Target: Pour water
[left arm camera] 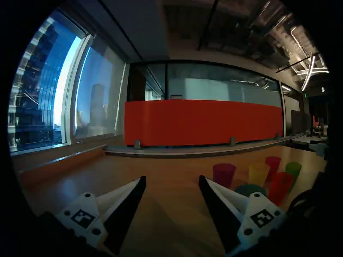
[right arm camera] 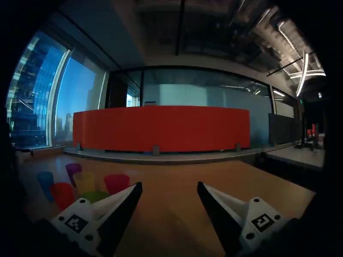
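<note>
My left tool (left arm camera: 172,177) is wide open above the wooden surface (left arm camera: 171,214), and there is nothing between its fingers. A group of coloured plastic cups (left arm camera: 259,173) stands upright on the surface to the right of this tool, with a purple cup (left arm camera: 224,174) nearest to the middle and a teal cup (left arm camera: 250,189) partly behind the right finger. My right tool (right arm camera: 169,184) is also wide open and empty. In the right gripper view the cups stand at the left, and the green cup (right arm camera: 95,196) is just beside the left finger. Far across the surface there is a long red panel (right arm camera: 160,128).
</note>
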Tool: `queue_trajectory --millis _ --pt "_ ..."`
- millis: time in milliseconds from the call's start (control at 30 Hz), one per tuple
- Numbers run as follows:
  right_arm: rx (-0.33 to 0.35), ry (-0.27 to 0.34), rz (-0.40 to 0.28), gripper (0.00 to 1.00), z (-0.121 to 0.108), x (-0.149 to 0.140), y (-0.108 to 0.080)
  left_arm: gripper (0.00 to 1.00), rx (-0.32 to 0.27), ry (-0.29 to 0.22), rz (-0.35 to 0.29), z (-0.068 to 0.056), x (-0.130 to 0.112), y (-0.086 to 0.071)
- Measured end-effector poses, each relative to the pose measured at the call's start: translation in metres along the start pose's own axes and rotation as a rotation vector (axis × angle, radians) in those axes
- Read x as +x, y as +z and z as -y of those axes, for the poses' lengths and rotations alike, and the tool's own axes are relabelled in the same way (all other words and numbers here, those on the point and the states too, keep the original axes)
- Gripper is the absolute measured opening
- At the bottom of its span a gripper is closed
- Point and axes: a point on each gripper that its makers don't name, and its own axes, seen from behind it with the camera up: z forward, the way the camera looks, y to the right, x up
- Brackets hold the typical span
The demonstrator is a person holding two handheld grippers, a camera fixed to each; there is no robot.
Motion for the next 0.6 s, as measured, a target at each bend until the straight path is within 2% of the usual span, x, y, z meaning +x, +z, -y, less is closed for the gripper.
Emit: queue_trajectory --millis 600 --pt "0.000 0.000 0.000 0.99 0.0002 -0.0003 -0.0001 0.91 0.000 0.000 0.000 -0.0001 0.0001 -0.0009"
